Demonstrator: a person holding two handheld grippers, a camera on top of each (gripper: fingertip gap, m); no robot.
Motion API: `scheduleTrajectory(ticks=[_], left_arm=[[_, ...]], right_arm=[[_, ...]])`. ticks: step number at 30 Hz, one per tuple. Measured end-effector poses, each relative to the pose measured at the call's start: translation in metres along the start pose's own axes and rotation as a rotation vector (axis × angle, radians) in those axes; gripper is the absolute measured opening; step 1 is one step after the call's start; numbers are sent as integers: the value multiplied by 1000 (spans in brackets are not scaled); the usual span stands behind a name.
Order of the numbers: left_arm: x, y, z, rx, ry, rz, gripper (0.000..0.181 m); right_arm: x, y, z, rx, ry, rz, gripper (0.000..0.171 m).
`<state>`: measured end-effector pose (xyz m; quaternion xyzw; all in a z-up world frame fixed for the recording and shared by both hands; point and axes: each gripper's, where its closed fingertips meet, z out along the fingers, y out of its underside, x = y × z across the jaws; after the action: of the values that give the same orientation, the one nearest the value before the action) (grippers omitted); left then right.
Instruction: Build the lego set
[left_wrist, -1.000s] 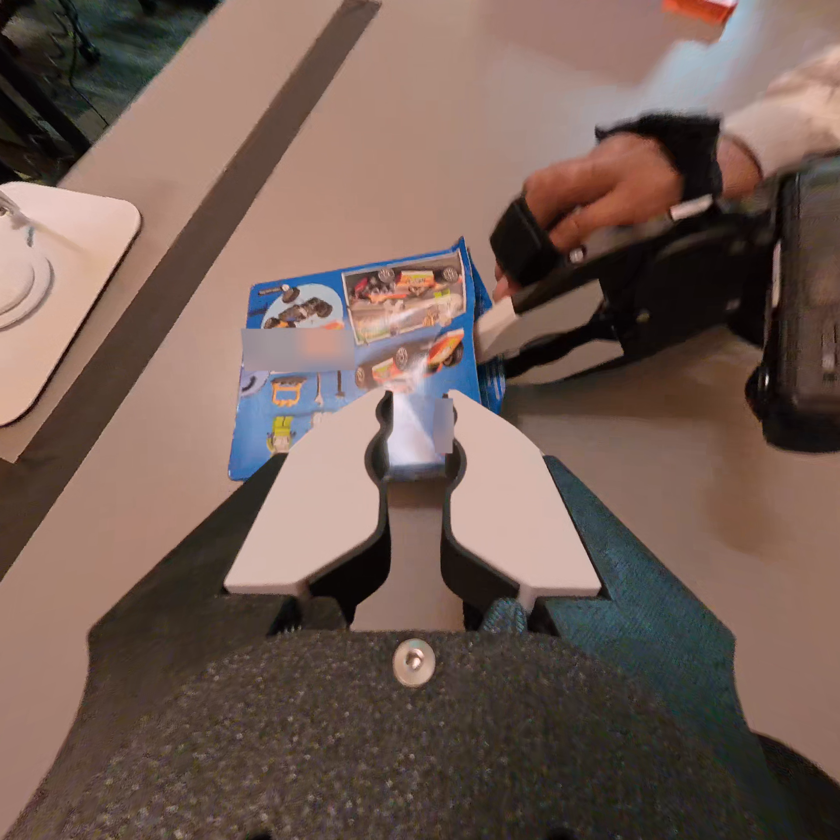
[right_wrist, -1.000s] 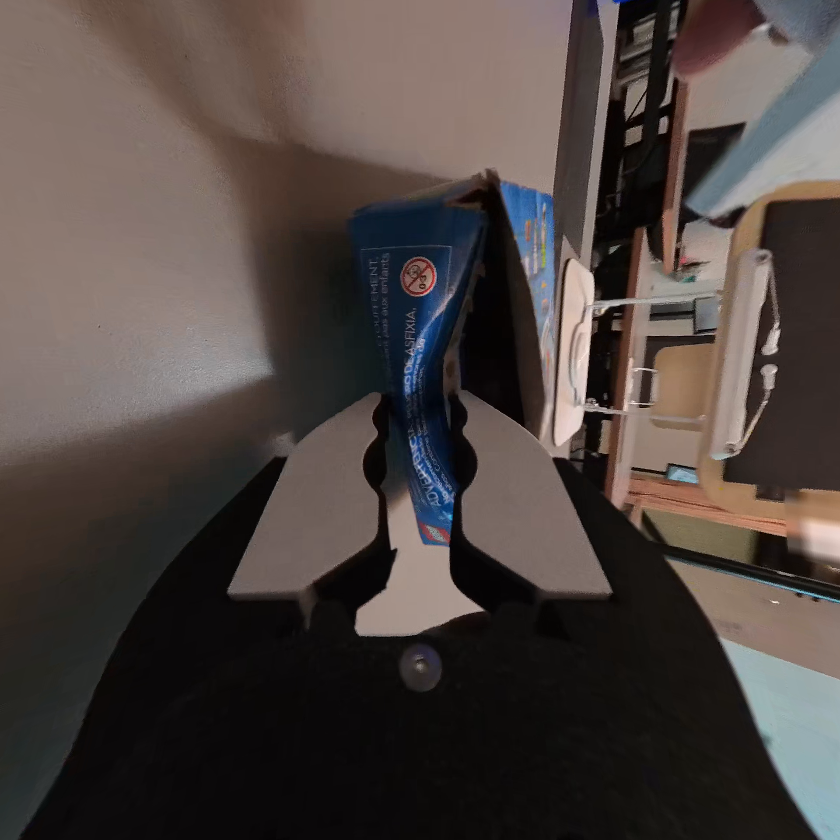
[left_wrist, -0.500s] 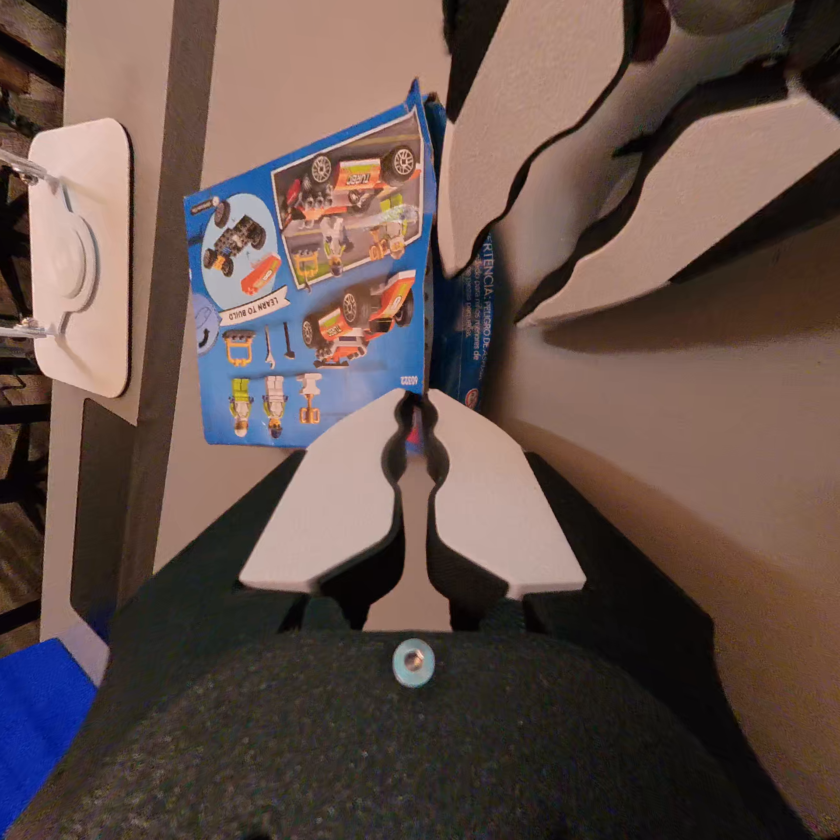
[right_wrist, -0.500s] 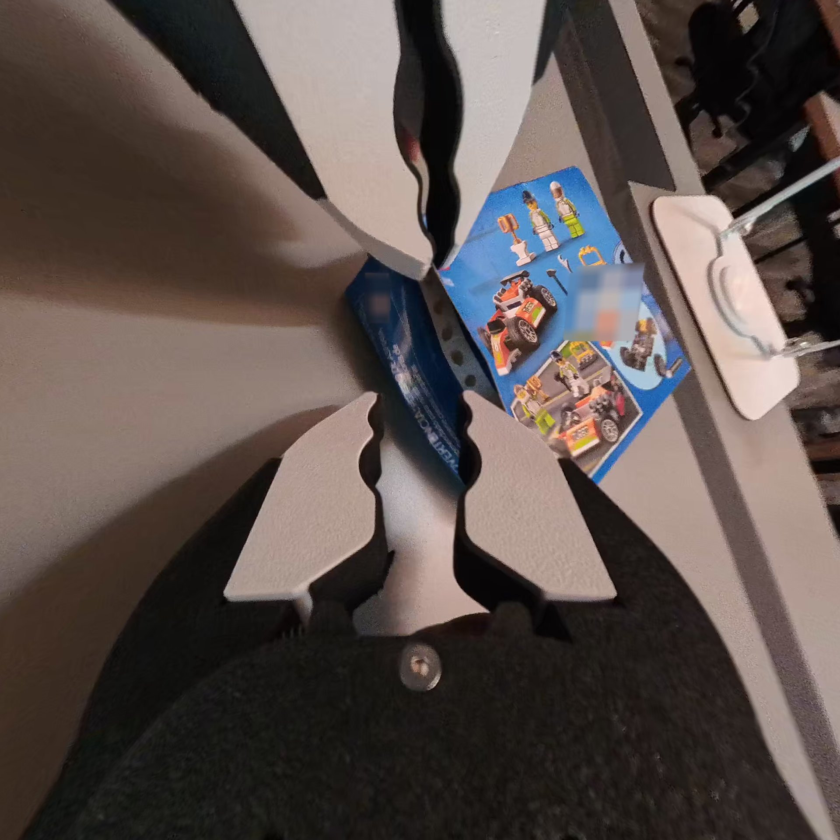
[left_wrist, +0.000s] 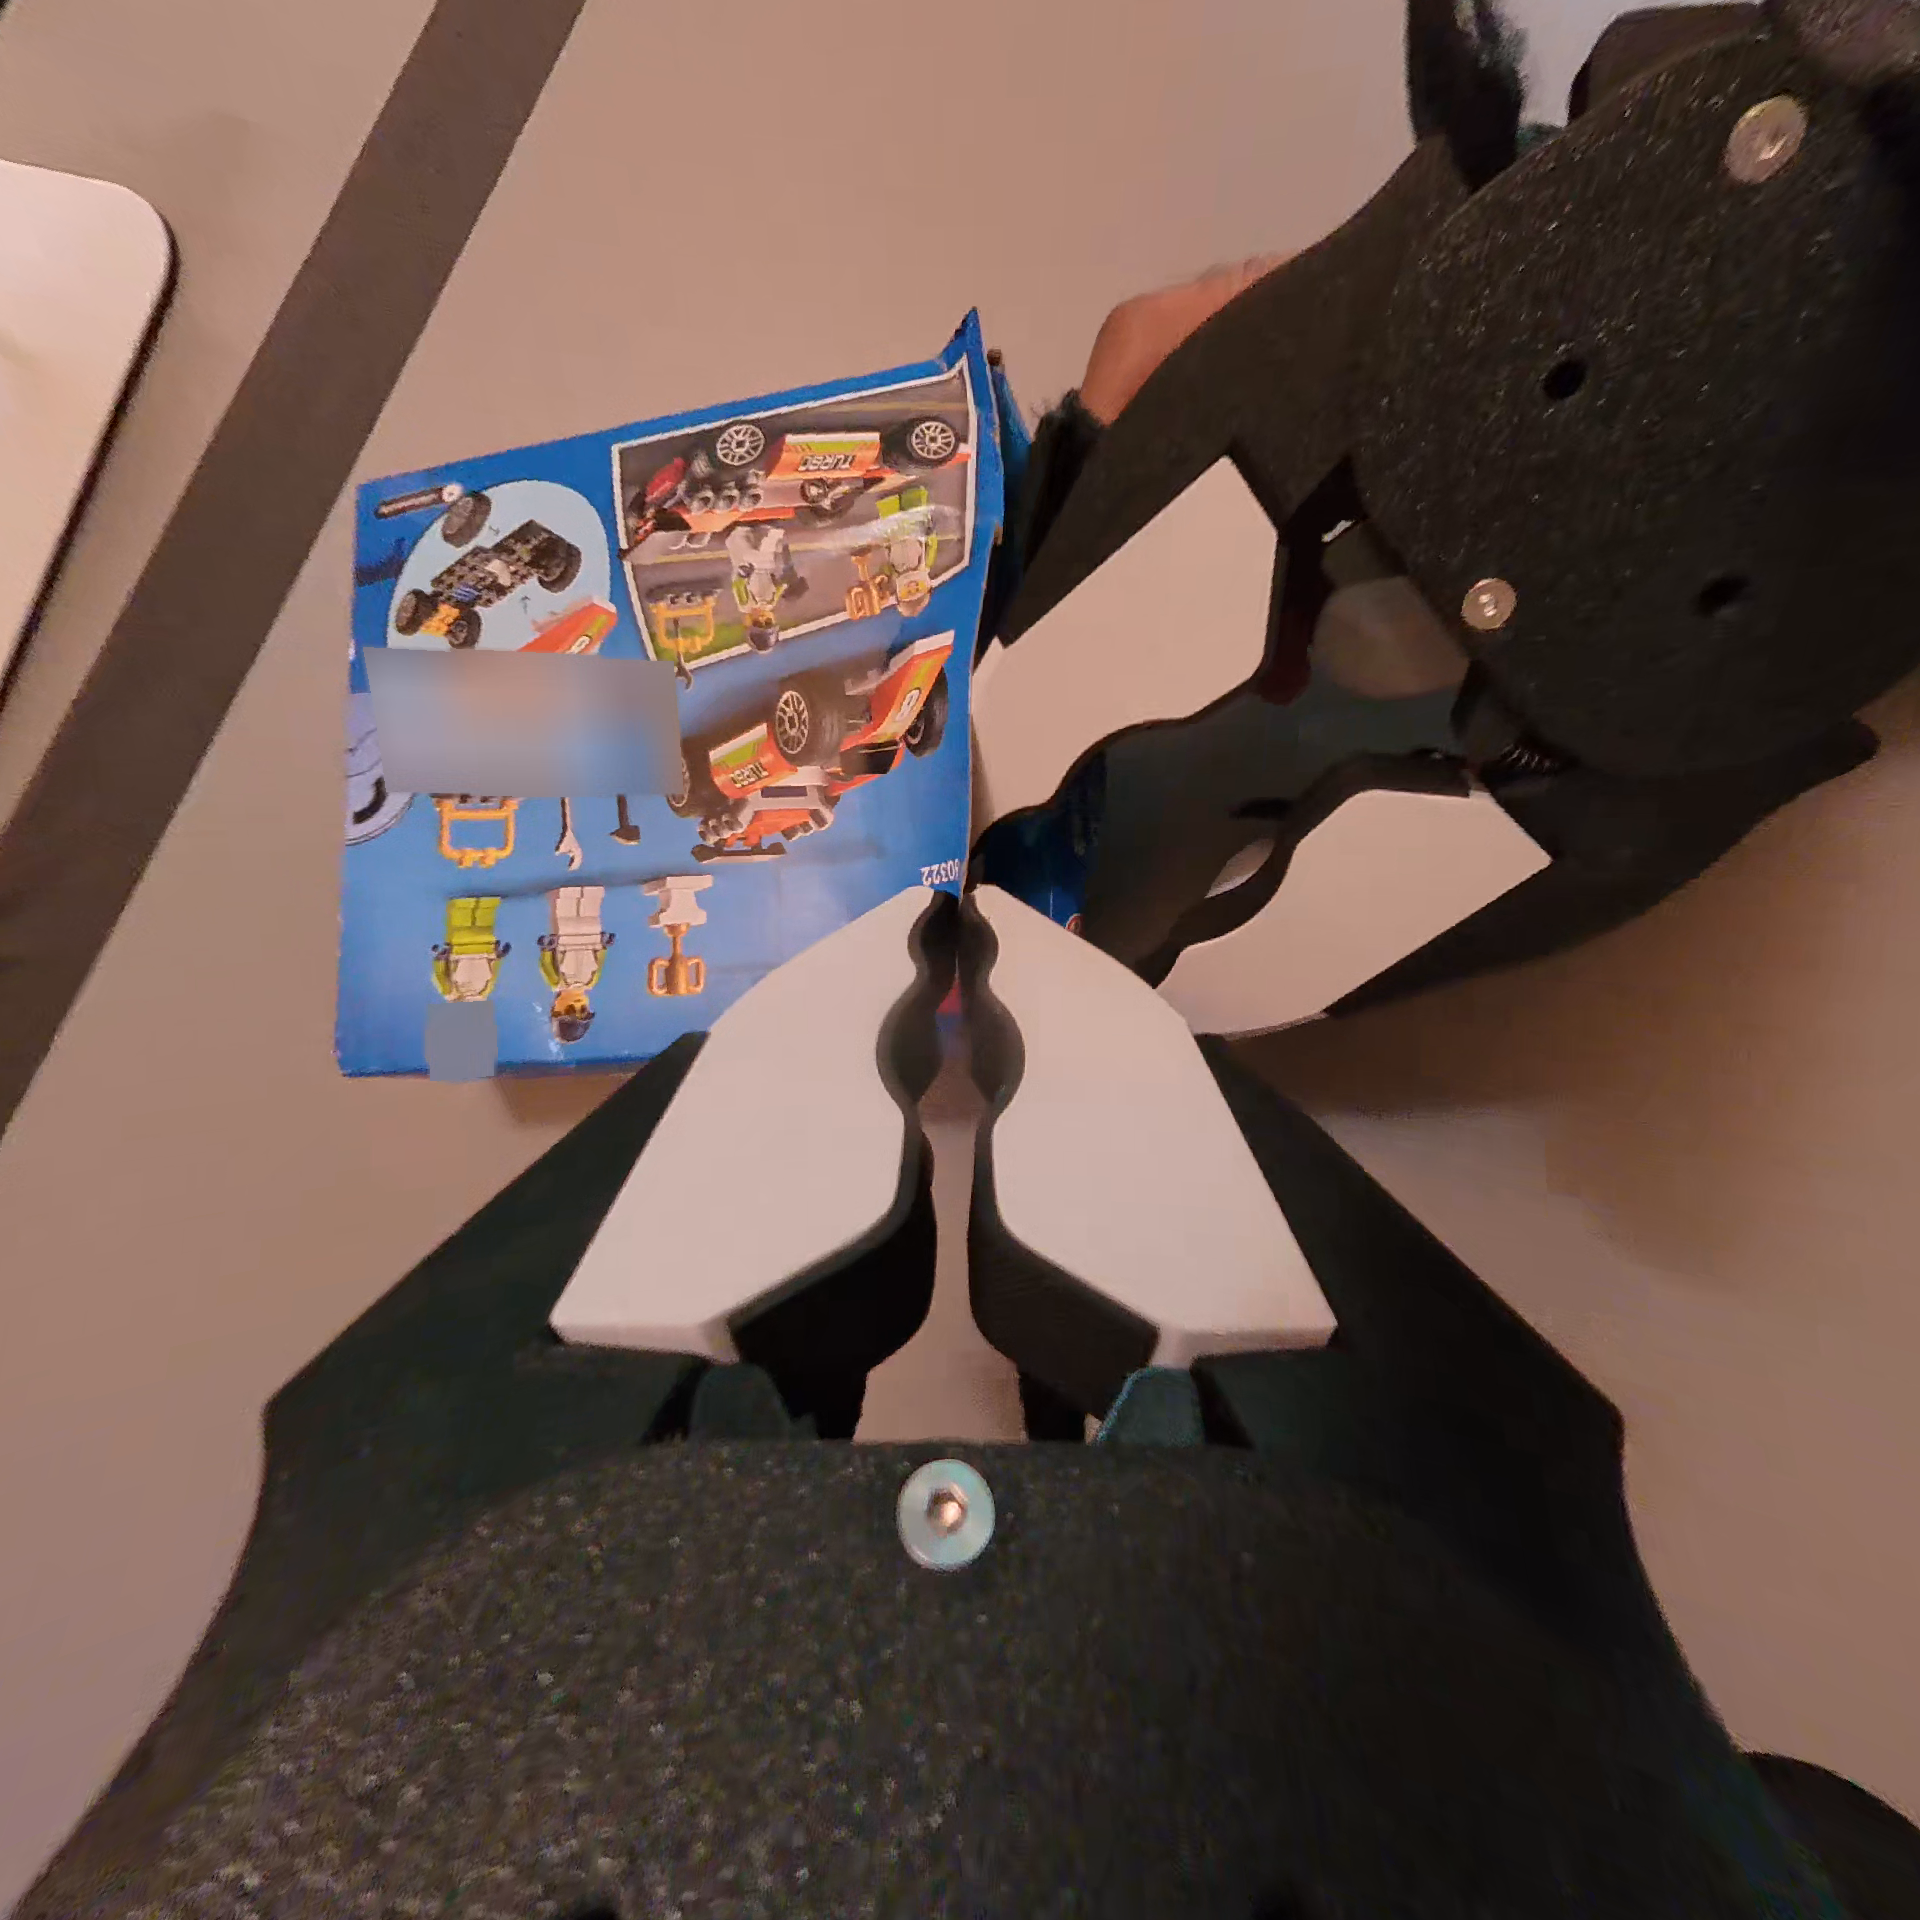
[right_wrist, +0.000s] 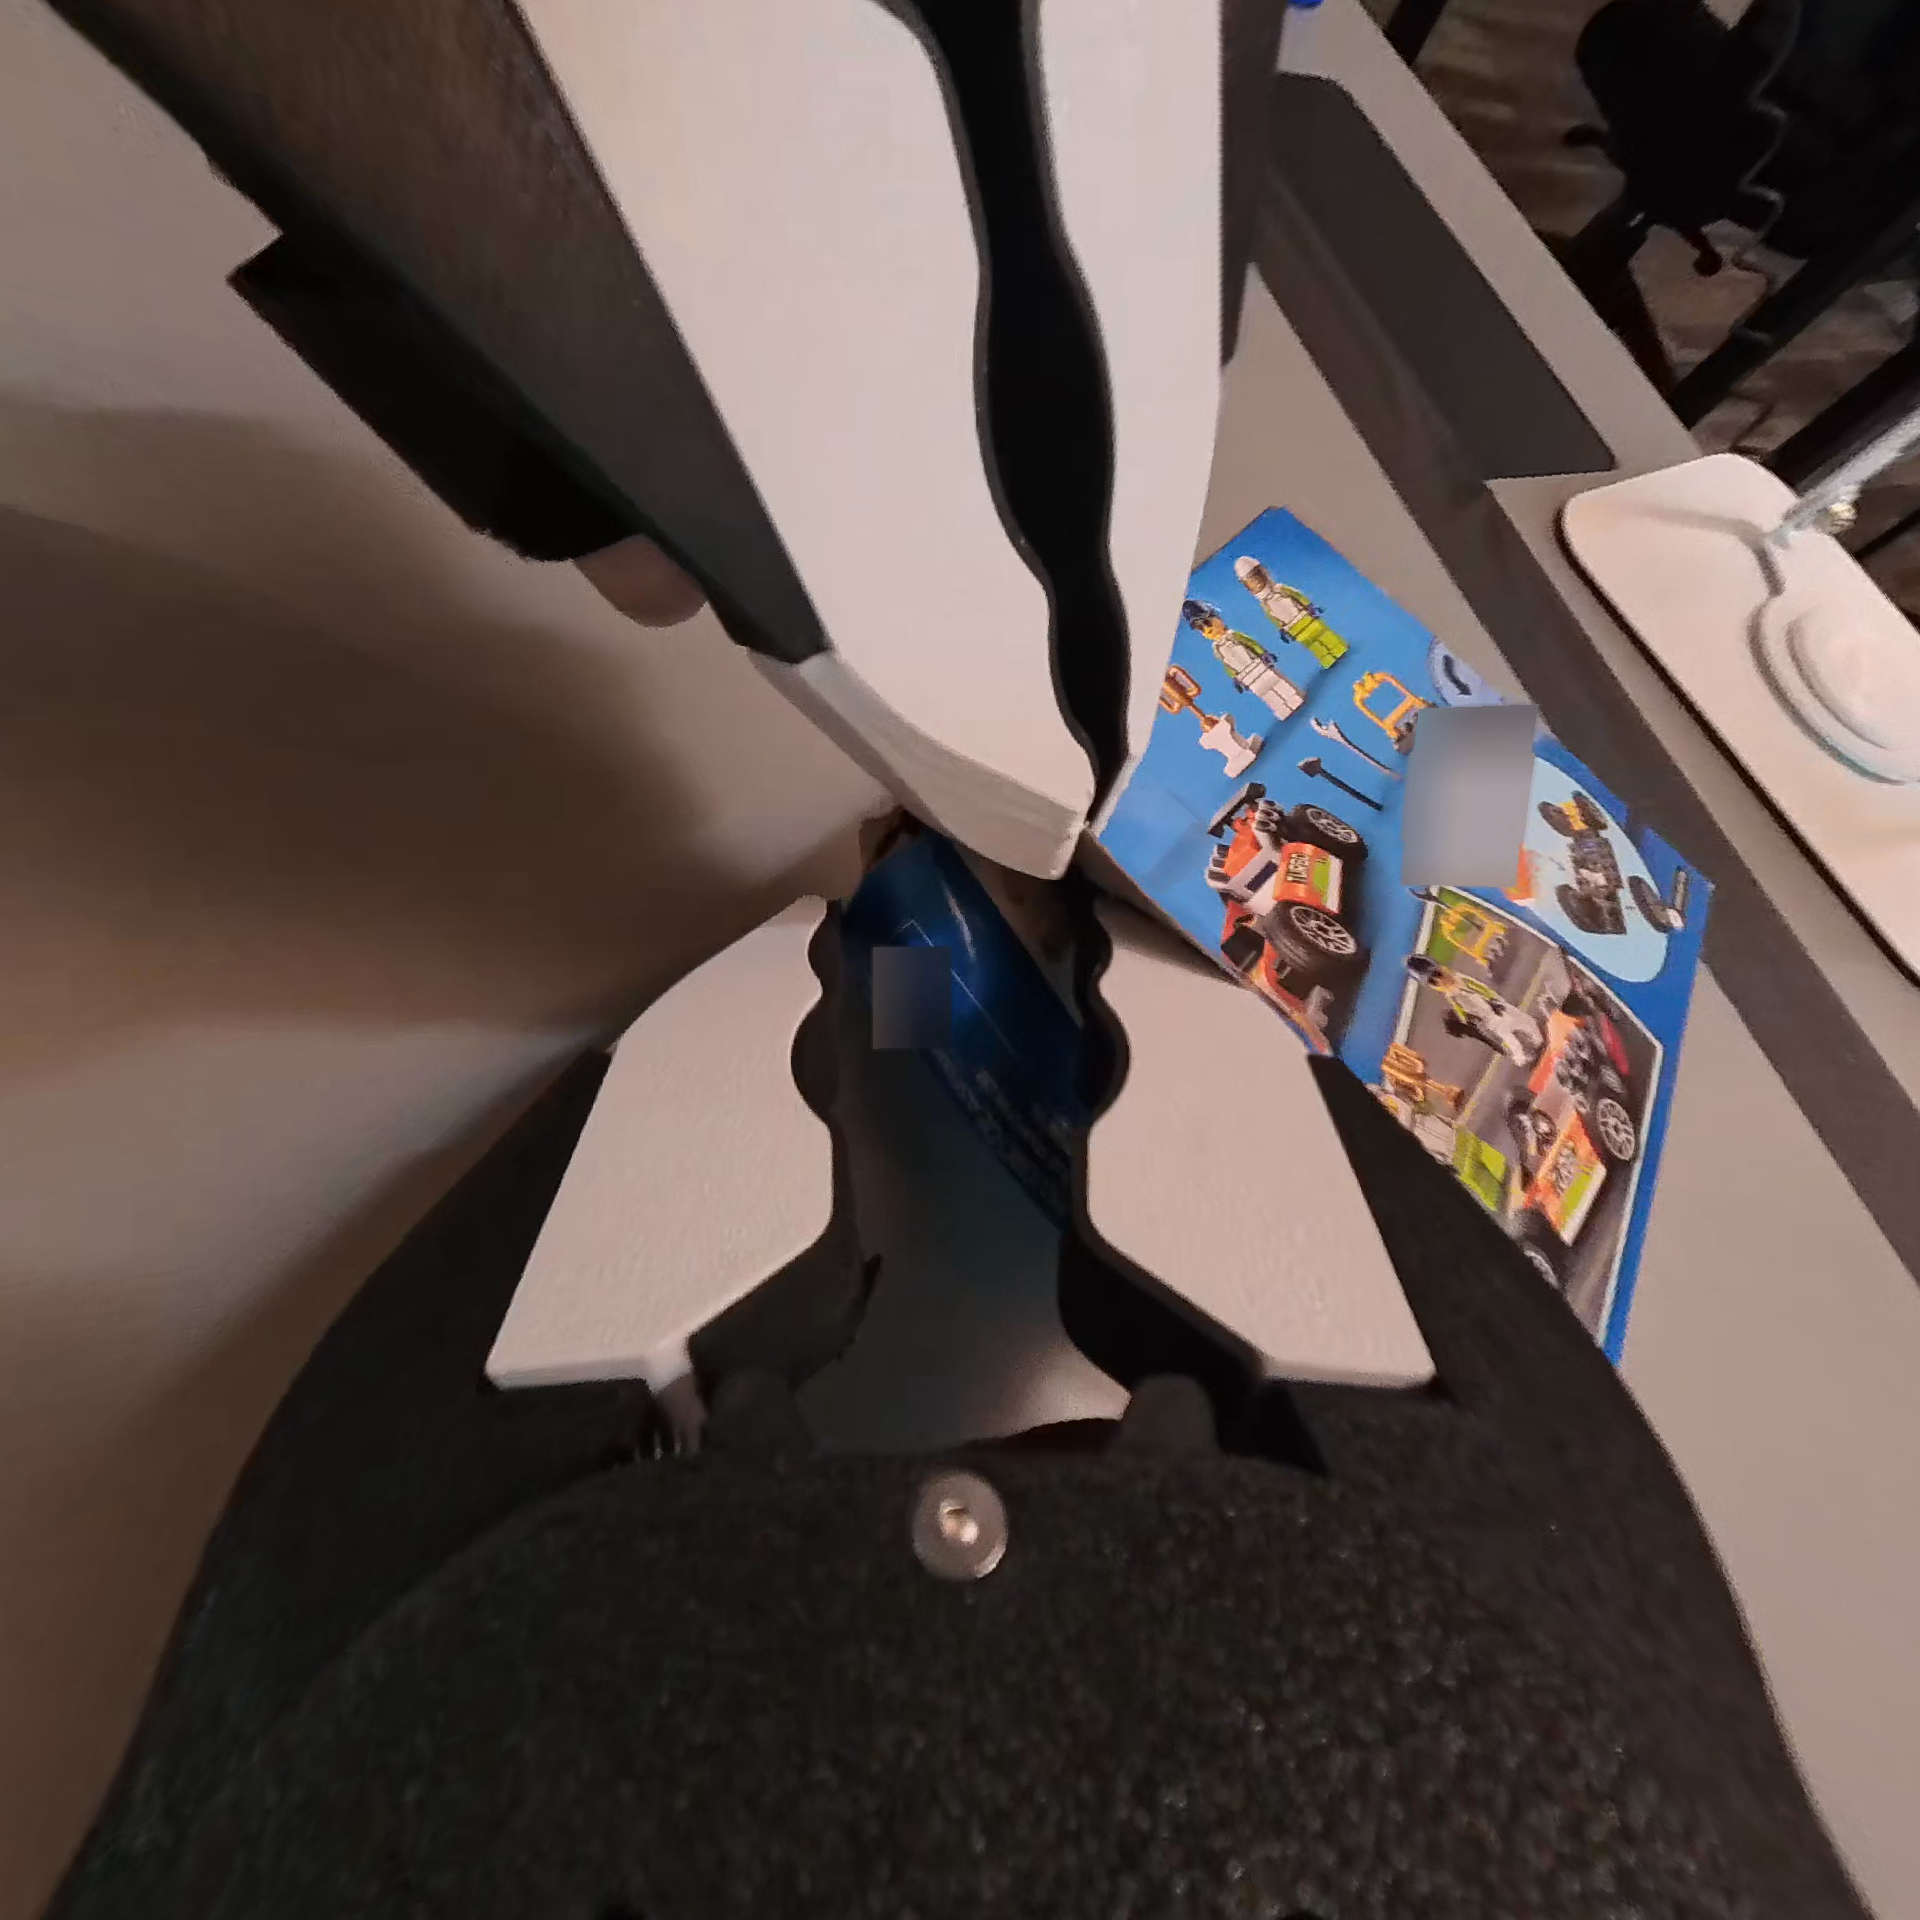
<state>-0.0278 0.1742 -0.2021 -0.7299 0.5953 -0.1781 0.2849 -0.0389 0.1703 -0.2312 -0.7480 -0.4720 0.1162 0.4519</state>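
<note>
We see the blue box (left_wrist: 665, 727) of the lego set on the beige table (left_wrist: 1558, 1299), printed back facing up and one end flap torn open. Our left gripper (left_wrist: 948, 914) has its jaws pressed nearly together on the box's near right corner edge. Our right gripper (right_wrist: 956, 935) has its jaws parted around the open blue side flap, touching it. A white stand base (right_wrist: 1766, 665) sits well apart, beyond a dark strip (left_wrist: 260, 436).

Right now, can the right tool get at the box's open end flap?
Probably yes. The right tool is open, already straddling the dark blue flap of the lego box. The left tool, shut on the box's corner, crowds in just above it.
</note>
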Motion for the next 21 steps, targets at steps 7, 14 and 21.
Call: scheduleTrajectory(ticks=[7,14,21], left_arm=[[8,6,2,-29,50,25,1],[3,15,14,-126,-29,38,1],[5,11,17,-130,-51,51,1]], right_arm=[[-16,8,0,-82,-185,-109,22],[-15,7,2,-39,103,-395,17],[-15,6,-15,-98,480,-681,9]])
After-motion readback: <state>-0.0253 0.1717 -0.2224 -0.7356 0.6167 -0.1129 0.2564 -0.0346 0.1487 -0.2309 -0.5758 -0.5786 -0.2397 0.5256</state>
